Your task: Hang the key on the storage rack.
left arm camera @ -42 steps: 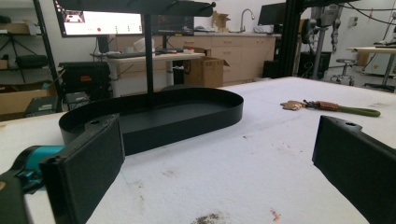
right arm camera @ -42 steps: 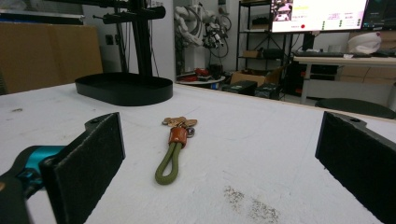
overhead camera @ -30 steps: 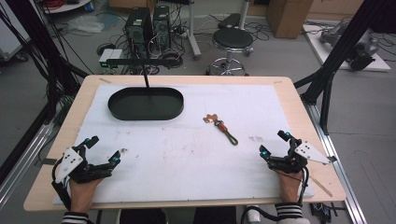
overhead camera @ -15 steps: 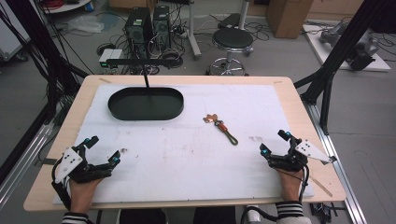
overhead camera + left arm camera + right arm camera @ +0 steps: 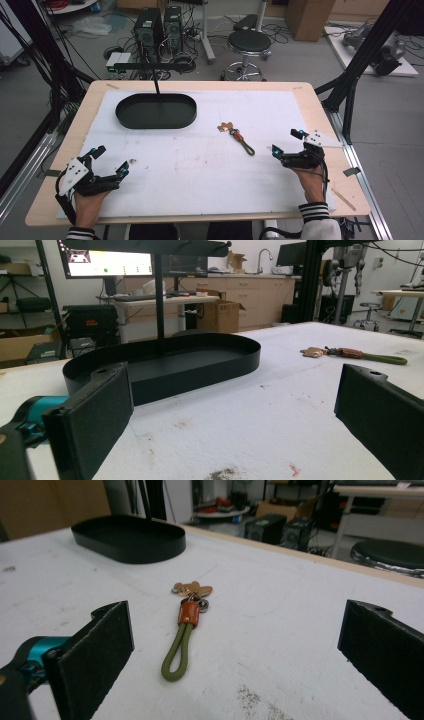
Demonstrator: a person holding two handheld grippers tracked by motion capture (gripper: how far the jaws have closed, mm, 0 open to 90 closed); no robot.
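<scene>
Though keychain lies nearby, tray (black) empty.

The counter is pale wood under a white mat flecked with brownish stains. The oval tray is black; the keychain has an olive-green loop, orange-brown leather collar and tan charm.

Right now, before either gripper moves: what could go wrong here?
1. The keychain lies flat on the white mat; the right gripper, open, could pinch only the thin green loop and let it slip.
2. The black tray has a post rising from it that a carried item could catch.
</scene>
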